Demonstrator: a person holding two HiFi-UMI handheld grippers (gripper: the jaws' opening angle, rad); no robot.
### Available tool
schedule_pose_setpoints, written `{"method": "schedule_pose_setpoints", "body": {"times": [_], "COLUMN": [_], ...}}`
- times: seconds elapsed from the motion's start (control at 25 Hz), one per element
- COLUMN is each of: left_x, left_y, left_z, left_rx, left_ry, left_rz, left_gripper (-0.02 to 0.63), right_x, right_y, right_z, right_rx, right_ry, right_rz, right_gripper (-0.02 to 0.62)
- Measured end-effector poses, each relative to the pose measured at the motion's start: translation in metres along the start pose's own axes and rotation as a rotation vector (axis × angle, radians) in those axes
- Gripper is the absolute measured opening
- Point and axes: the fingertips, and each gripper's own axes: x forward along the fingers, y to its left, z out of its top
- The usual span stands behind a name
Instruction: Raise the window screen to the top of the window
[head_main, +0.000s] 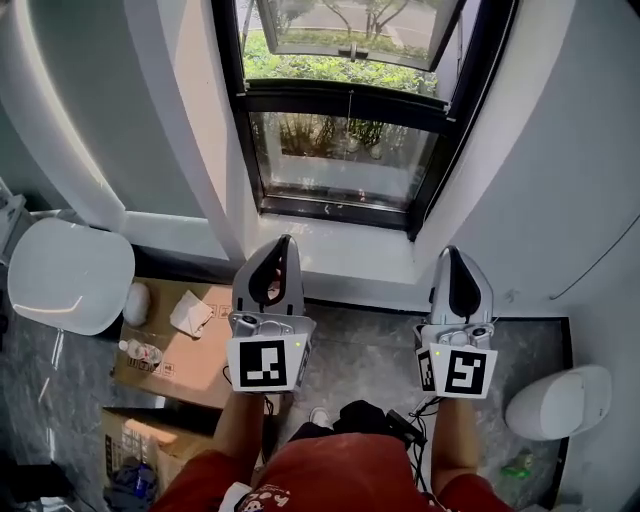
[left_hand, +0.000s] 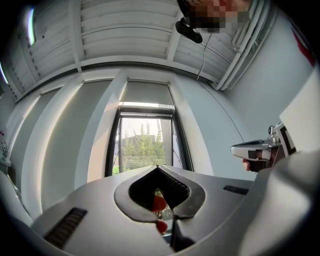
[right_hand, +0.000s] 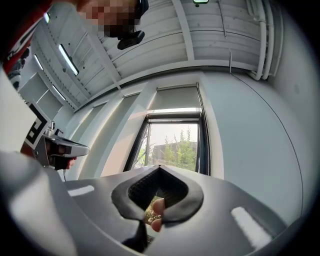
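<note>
In the head view the person has both grippers up in front of the window, well short of it. The left gripper and the right gripper point toward the white sill, jaws pressed together and nothing in either one. The window screen is the tricky bit: it's somewhere in that black frame, but the mesh can't be told from the glass here, so there's no saying how high it sits. The lower pane just looks hazier than the upper, and a thin cord hangs down the middle. Left of the person there's a cardboard box on the floor with a water bottle and a crumpled white wad on it, and a second box is cut off near the bottom-left corner. The left gripper view shows its jaws shut tip to tip and empty, with a reddish blob in the hollow behind the tips that's too blurry to name. The jaws cover the bottom of the window, and the right gripper pokes in at the right edge with a hand on it. The right gripper view is pretty much the mirror: jaws closed on nothing, a skin-toned smudge in the hollow, window bottom hidden, left gripper half cut off at the left edge.
</note>
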Motion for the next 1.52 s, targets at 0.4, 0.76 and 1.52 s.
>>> {"method": "schedule_pose_setpoints", "body": {"times": [0.4,0.76,1.52], "left_x": [0.063,0.145,0.27], "left_y": [-0.002,-0.001,-0.022], "left_z": [-0.029,-0.039,-0.069], "left_rx": [0.034,0.042,0.088], "left_ry": [0.031,0.039,0.048], "left_rz": [-0.008,0.028,0.098], "left_gripper": [0.005,0.005,0.005], "right_x": [0.057,0.129,0.236], "right_y": [-0.03,-0.077,-0.151], "right_z": [-0.048,-0.082,-0.148], "right_rx": [0.044,0.09,0.173], "right_ry": [-0.004,-0.011,-0.025], "right_rz": [-0.018,-0.017,0.041], "right_gripper": [0.008,0.008,0.008]}}
